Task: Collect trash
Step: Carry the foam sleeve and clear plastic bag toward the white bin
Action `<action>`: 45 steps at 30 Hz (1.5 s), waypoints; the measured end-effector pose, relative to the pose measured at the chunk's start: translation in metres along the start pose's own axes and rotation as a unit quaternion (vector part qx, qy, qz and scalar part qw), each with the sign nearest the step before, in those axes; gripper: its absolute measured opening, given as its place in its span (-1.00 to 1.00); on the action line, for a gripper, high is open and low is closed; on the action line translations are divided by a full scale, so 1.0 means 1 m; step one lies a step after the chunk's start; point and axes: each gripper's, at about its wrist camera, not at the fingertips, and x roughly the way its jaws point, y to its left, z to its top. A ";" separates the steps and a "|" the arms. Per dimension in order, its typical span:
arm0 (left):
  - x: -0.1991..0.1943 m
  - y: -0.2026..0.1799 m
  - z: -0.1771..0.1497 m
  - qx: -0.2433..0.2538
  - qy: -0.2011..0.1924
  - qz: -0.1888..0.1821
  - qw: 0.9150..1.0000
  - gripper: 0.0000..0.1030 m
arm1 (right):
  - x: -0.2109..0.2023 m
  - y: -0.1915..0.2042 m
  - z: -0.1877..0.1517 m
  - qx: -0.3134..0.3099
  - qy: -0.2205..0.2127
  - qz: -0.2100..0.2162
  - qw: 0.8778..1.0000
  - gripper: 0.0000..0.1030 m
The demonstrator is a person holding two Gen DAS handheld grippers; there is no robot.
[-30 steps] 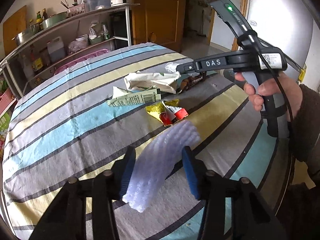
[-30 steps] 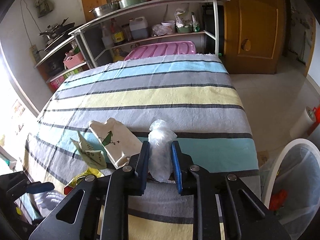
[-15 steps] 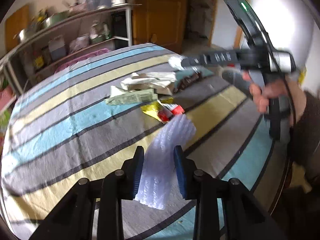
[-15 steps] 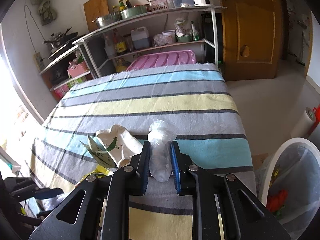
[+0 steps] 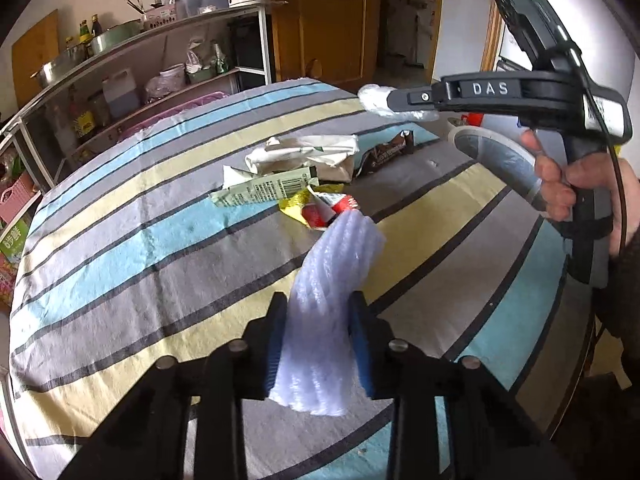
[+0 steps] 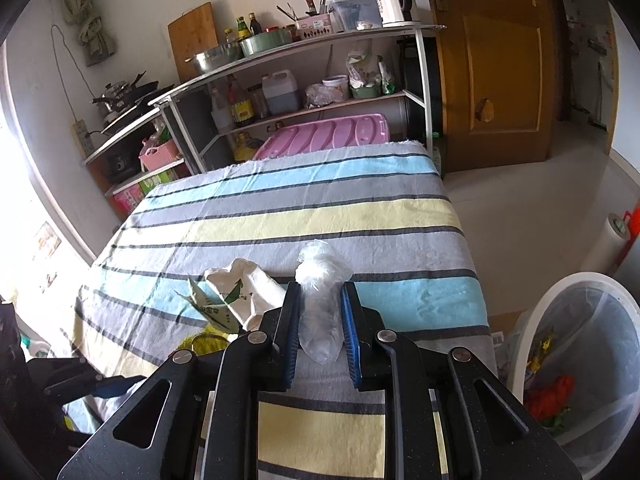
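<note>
My left gripper (image 5: 318, 320) is shut on a white foam sheet (image 5: 332, 280) and holds it above the striped tablecloth (image 5: 120, 248). My right gripper (image 6: 320, 312) is shut on a crumpled clear plastic bag (image 6: 322, 280), held in the air over the table's right side; it also shows in the left wrist view (image 5: 384, 98). Loose trash lies mid-table: a white paper bag (image 5: 304, 152), a green printed wrapper (image 5: 264, 190), a yellow-red wrapper (image 5: 320, 208) and a brown wrapper (image 5: 386, 154). A white bin (image 6: 576, 360) lined with a clear bag stands on the floor right of the table.
A metal shelf rack (image 6: 304, 80) with bottles, pots and a kettle stands behind the table, with a pink plastic lid (image 6: 328, 136) in front of it. A wooden door (image 6: 492, 60) is at the back right. The bin holds some red and yellow trash (image 6: 548, 396).
My left gripper has closed on the foam sheet and lifted it off the cloth. My right gripper has risen with the plastic bag and shifted toward the bin side.
</note>
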 end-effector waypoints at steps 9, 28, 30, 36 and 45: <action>-0.013 -0.009 0.008 -0.013 -0.021 0.006 1.000 -0.43 | -0.026 -0.002 -0.006 0.005 -0.021 0.007 1.000 -0.60; -0.036 -0.054 0.042 -0.014 -0.077 -0.022 0.997 -0.43 | -0.104 -0.034 -0.027 0.035 -0.081 -0.013 0.996 -0.60; -0.036 -0.062 0.049 -0.006 -0.081 -0.021 0.996 -0.43 | -0.113 -0.040 -0.028 0.039 -0.089 -0.018 0.995 -0.60; -0.031 -0.087 0.073 0.007 -0.094 -0.032 0.995 -0.43 | -0.139 -0.062 -0.033 0.055 -0.106 -0.046 0.992 -0.60; -0.010 -0.138 0.106 0.032 -0.096 -0.068 0.993 -0.43 | -0.164 -0.111 -0.051 0.092 -0.109 -0.095 0.985 -0.60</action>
